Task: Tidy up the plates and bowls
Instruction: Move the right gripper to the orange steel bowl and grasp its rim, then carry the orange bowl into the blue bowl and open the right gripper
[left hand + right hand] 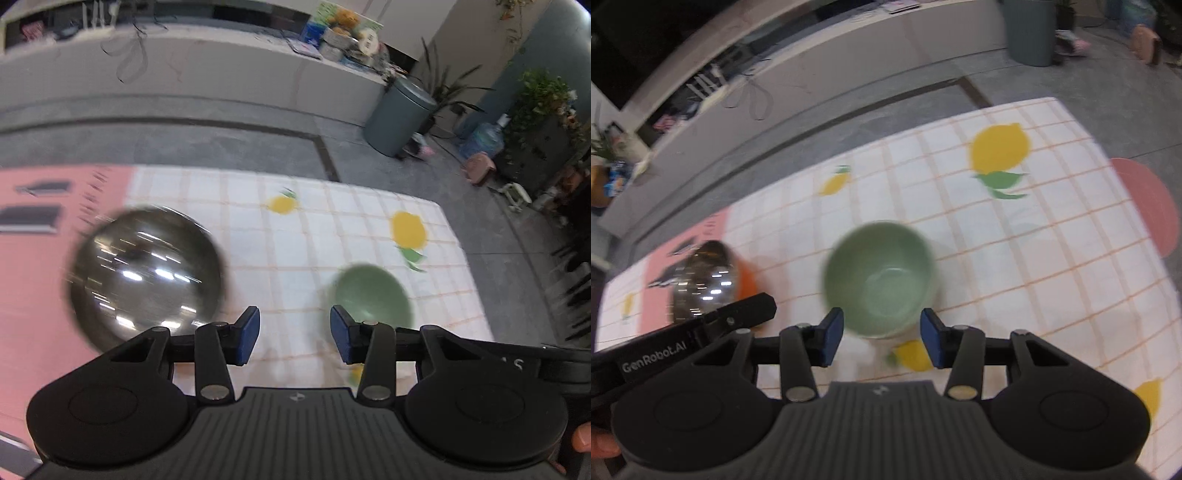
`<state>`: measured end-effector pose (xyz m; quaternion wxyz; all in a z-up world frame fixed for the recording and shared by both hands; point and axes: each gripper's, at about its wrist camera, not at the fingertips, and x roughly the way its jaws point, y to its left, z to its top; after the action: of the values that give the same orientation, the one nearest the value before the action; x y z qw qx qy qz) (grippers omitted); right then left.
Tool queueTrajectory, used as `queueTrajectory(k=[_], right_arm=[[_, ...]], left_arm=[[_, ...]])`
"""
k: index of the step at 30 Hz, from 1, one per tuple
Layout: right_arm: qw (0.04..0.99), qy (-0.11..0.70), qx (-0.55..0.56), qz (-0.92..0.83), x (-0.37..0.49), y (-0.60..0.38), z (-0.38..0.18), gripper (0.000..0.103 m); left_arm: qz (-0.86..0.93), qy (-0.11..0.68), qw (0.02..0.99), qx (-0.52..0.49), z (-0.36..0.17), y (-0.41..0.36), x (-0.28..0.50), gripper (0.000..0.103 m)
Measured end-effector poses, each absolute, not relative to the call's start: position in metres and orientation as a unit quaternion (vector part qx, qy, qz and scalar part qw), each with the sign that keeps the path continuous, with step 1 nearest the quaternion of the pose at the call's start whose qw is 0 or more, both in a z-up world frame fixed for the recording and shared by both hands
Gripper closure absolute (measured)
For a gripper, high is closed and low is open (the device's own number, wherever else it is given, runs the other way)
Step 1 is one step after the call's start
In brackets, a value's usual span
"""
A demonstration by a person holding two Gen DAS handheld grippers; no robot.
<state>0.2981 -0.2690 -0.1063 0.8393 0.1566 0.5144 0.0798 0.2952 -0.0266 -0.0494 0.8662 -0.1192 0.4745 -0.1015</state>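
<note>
The green bowl (881, 278) stood upright, mouth up, on the lemon-print tablecloth (1052, 258), just beyond the right gripper (881, 341), whose jaws were spread and empty. It looked glazed, so probably stiff, slick and breakable; pinching one wall at the rim seemed safest. Being round, it had no long axis. The steel bowl (147, 273) sat far left of the left gripper (294, 336), likewise spread.
</note>
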Motion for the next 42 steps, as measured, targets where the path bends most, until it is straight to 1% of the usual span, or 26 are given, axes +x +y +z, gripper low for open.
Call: queueTrajectory(k=[6,14,22,24,26,27,29,30,32,35,39,42], right_arm=[[0.838,0.510,0.138,0.132,0.308,-0.218,-0.096,0.057],[0.825,0.525,0.141,0.154,0.327,-0.160,-0.105,0.058],[0.819,0.539,0.139,0.137,0.342,-0.136,-0.123,0.068],[0.818,0.542,0.137,0.133,0.344,-0.133,-0.126,0.069],[0.819,0.543,0.135,0.130,0.346,-0.131,-0.130,0.073],[0.818,0.543,0.135,0.131,0.346,-0.130,-0.131,0.075],[0.816,0.546,0.135,0.131,0.348,-0.128,-0.134,0.079],[0.816,0.548,0.134,0.131,0.349,-0.126,-0.136,0.080],[0.815,0.551,0.129,0.127,0.351,-0.123,-0.137,0.086],[0.809,0.558,0.131,0.129,0.354,-0.120,-0.139,0.092],[0.809,0.565,0.115,0.119,0.354,-0.115,-0.136,0.094],[0.810,0.566,0.102,0.116,0.348,-0.114,-0.130,0.094]], left_arm=[[-0.053,0.459,0.879,-0.119,-0.033,0.029,0.294,0.054],[0.004,0.452,0.882,-0.133,-0.055,0.078,0.297,0.054],[0.007,0.474,0.861,-0.184,-0.091,0.101,0.305,0.054],[0.007,0.477,0.858,-0.191,-0.096,0.102,0.305,0.057],[0.012,0.481,0.855,-0.192,-0.100,0.101,0.306,0.068],[0.013,0.483,0.854,-0.192,-0.101,0.100,0.306,0.070],[0.009,0.486,0.853,-0.188,-0.102,0.098,0.307,0.080],[0.008,0.488,0.853,-0.184,-0.102,0.096,0.308,0.081],[0.015,0.493,0.854,-0.167,-0.101,0.092,0.309,0.089],[0.018,0.502,0.852,-0.147,-0.099,0.087,0.310,0.090],[0.026,0.521,0.842,-0.135,-0.094,0.082,0.310,0.091],[0.026,0.519,0.845,-0.126,-0.086,0.077,0.300,0.091]])
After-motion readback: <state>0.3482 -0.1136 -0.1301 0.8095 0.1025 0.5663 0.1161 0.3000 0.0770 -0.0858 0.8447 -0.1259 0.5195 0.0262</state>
